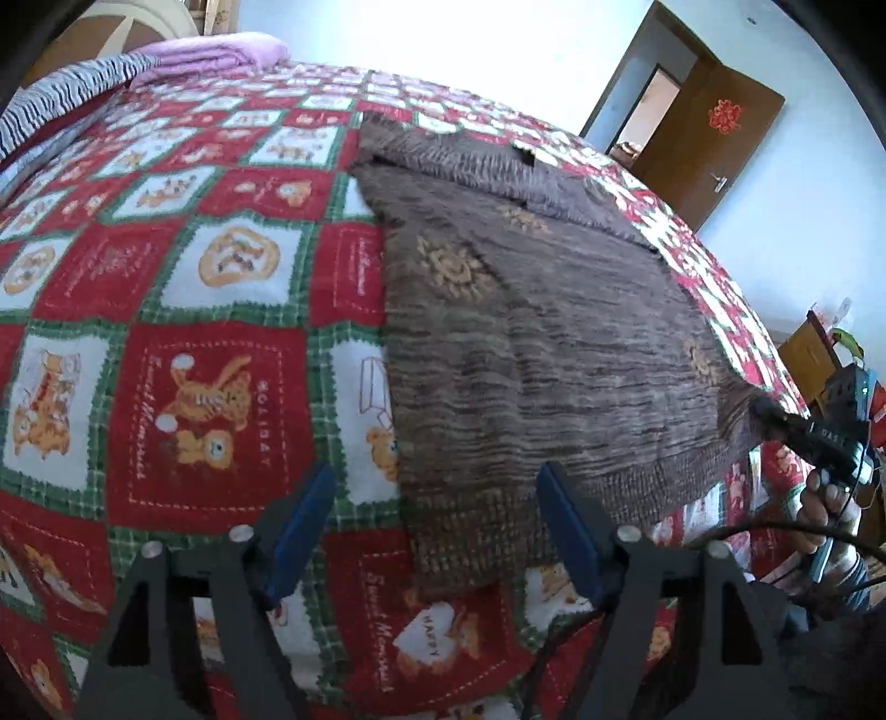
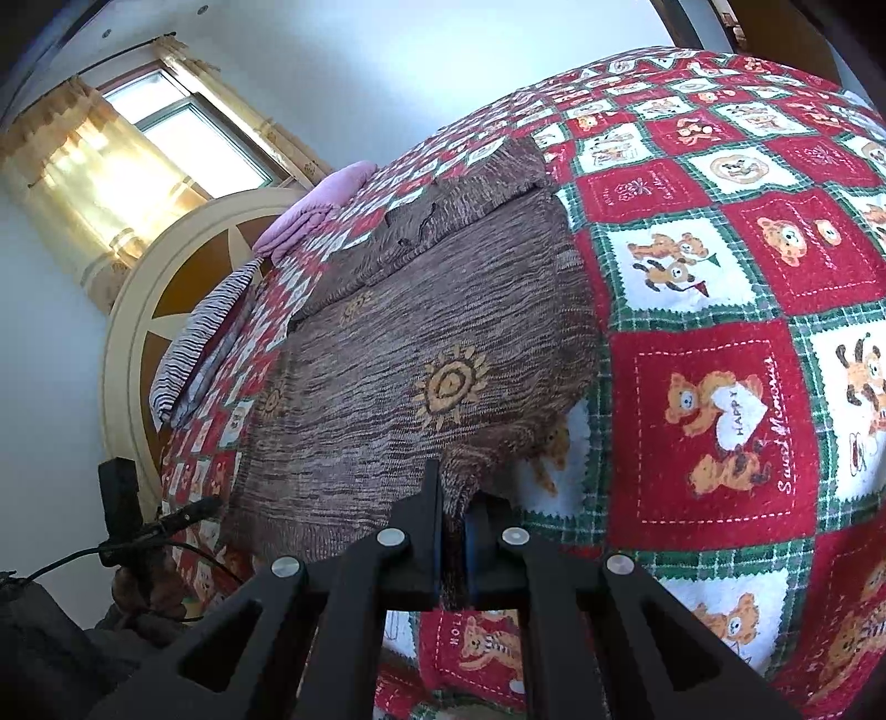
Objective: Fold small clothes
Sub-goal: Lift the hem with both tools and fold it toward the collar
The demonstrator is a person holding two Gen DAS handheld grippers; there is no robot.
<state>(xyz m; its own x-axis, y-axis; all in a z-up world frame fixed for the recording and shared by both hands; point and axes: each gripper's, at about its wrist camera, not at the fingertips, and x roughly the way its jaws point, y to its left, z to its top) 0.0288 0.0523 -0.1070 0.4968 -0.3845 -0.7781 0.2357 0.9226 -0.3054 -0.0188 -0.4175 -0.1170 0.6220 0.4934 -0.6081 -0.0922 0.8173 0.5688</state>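
A brown knitted sweater (image 1: 531,332) with orange sun motifs lies spread on a red, green and white bear-print blanket (image 1: 183,310). My left gripper (image 1: 437,493) is open, its blue pads just above the sweater's near hem corner. My right gripper (image 2: 457,515) is shut on the sweater's (image 2: 398,354) near corner, with cloth pinched between the pads. In the left wrist view the right gripper (image 1: 767,410) shows at the sweater's right hem corner. A sleeve is folded across the sweater's far end.
A folded pink blanket (image 1: 216,52) and a striped pillow (image 1: 66,94) lie at the bed's head by a round headboard (image 2: 183,266). A brown door (image 1: 714,138) stands open beyond the bed. A curtained window (image 2: 166,127) is on the wall.
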